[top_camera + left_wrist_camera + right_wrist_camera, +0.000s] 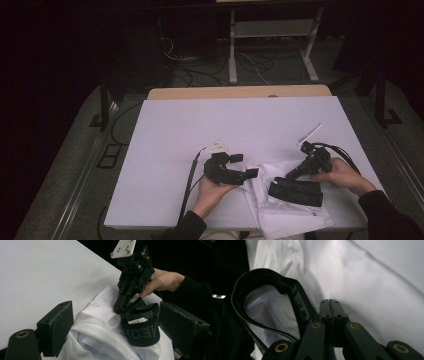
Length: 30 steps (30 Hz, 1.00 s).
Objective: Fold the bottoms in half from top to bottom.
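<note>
My right tool (pixel 291 174) is clenched, its tip on the white garment (pixel 280 207) beside its black waistband (pixel 296 192); my left tool (pixel 245 165) stands released over the desk (pixel 165 150).

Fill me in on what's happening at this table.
A person at a white table is working on a white mesh garment with a black elastic waistband, one two-jaw gripper in each hand. The right gripper has its jaws shut and its tip down at the waistband's edge; whether it pinches any fabric cannot be told. The left gripper has its jaws open at the garment's left side, with a bunched fold of white cloth lying between them, not clamped.
</note>
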Available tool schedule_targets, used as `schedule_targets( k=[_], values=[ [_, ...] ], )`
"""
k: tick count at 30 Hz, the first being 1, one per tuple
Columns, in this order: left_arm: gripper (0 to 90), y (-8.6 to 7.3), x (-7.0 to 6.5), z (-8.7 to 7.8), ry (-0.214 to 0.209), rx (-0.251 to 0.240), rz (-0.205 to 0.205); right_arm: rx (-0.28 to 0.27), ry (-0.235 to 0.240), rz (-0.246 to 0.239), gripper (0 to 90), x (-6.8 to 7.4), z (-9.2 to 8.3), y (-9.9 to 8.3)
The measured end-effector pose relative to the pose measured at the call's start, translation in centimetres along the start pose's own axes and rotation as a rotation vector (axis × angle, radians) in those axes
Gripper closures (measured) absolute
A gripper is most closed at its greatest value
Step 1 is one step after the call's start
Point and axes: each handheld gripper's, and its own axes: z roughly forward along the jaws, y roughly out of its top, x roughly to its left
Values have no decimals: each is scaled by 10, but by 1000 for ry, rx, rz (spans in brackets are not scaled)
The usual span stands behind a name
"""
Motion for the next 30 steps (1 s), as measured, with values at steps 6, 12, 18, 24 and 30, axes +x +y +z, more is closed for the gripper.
schedule_targets(
  k=[6, 12, 18, 24, 30],
  values=[
    [128, 0, 0, 0, -4, 2, 1, 17, 52, -18, 866, 6, 3, 1],
    [128, -1, 0, 0, -5, -1, 1, 11, 91, -61, 861, 22, -1, -1],
    [128, -1, 0, 0, -6, -5, 0, 16, 118, -108, 847, 39, 0, -5],
    [128, -1, -1, 1, -9, -5, -1, 30, 134, -132, 839, 51, 3, -11],
    [128, -2, -2, 2, -12, -4, 0, 27, 155, -160, 839, 65, 3, -15]
  ],
)
